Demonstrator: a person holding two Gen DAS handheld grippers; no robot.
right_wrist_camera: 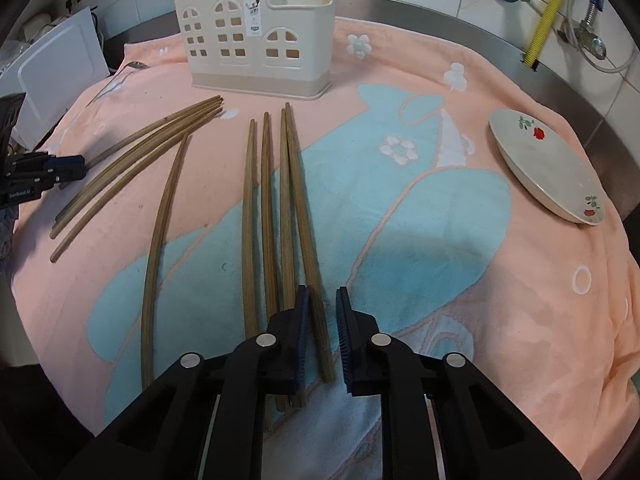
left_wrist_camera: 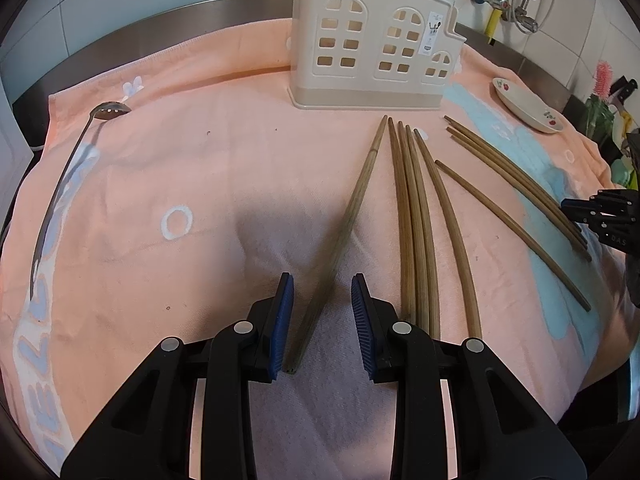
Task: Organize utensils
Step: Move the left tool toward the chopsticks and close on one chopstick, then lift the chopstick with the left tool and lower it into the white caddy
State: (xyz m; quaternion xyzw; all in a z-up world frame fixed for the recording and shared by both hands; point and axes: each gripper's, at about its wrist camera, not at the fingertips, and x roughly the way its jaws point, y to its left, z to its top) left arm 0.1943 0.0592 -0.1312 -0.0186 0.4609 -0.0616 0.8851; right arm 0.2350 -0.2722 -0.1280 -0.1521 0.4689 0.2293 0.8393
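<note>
Blue-padded left tool (left_wrist_camera: 322, 322) is straddling one chopstick (left_wrist_camera: 344, 232), jaws narrow but not pressing it. Right tool (right_wrist_camera: 322, 334) is nearly closed around another chopstick (right_wrist_camera: 306, 236); contact unclear. Ahead of both, holder (left_wrist_camera: 372, 48) is standing apparently empty; slotted spoon (left_wrist_camera: 64, 184) far left. Sorting barely begun.
</note>
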